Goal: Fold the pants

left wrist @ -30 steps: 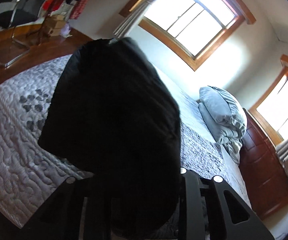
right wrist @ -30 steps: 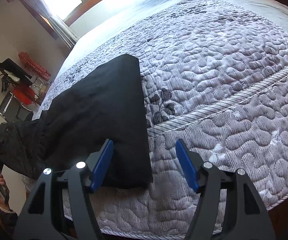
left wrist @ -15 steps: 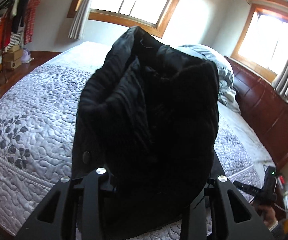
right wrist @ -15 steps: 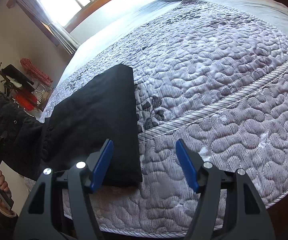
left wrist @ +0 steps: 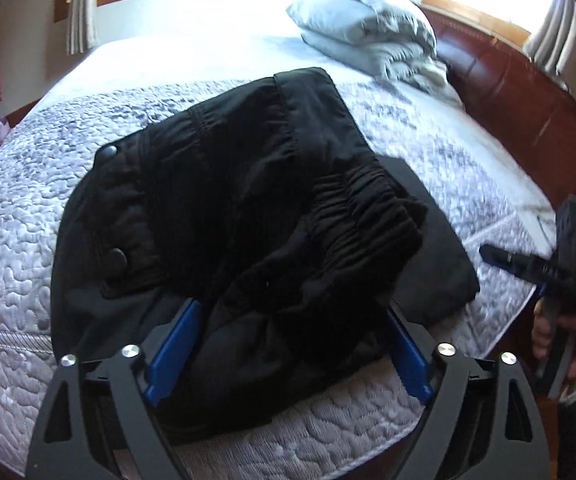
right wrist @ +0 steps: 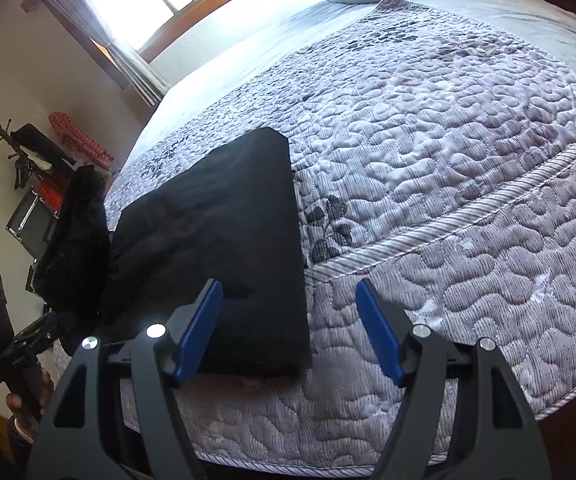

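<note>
The black pants point(left wrist: 248, 208) lie heaped on the quilted bed point(left wrist: 16, 200), their gathered waistband flopped over the flat folded legs point(right wrist: 228, 240). My left gripper point(left wrist: 288, 348) hangs low over the near edge of the heap. Its jaws are opening wide, with loose cloth between the blue pads point(left wrist: 172, 352) but not pinched. In the right wrist view the waist end point(right wrist: 76, 240) bunches up at the left. My right gripper point(right wrist: 290, 332) hovers over the legs' near right corner. Its jaws are opening, and the pads are clear of the cloth.
A folded grey duvet point(left wrist: 368, 32) lies at the head of the bed. A dark wooden bed frame point(left wrist: 528, 100) runs along the right side. A coat rack with clothes point(right wrist: 28, 152) and cases stands by the left wall. Bare quilt point(right wrist: 448, 160) spreads right of the pants.
My left gripper swung the hanging waist end over and down onto the bed, then its jaws went from shut on the cloth to wide apart. The right gripper stayed in place.
</note>
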A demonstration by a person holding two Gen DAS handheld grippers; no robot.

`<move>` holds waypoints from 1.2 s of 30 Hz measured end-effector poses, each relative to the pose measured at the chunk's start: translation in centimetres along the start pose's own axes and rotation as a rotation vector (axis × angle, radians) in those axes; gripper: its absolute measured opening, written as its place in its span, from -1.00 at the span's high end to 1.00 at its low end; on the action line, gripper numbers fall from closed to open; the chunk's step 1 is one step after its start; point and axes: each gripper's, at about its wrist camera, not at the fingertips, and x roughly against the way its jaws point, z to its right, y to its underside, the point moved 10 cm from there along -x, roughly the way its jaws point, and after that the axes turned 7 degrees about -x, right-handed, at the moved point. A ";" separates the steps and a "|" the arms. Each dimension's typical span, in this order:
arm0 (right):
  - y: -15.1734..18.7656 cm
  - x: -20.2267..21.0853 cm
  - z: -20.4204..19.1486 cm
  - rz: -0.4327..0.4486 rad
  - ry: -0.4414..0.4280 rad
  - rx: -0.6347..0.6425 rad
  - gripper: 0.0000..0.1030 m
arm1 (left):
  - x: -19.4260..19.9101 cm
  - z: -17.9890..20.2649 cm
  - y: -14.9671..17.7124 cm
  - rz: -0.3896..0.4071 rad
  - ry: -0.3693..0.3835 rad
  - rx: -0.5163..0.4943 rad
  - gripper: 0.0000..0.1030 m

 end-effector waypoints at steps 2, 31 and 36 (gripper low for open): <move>-0.1 0.1 -0.8 0.004 -0.009 0.012 -0.39 | 1.5 1.2 1.2 0.010 -0.007 -0.011 -0.93; 4.1 -7.5 -18.3 -0.338 -0.407 -0.020 -0.80 | 3.0 -12.5 8.0 -0.024 0.030 0.487 -0.93; 4.4 -8.7 -20.1 -0.346 -0.410 0.021 -0.79 | 2.8 -12.5 8.4 -0.022 0.063 0.517 -0.93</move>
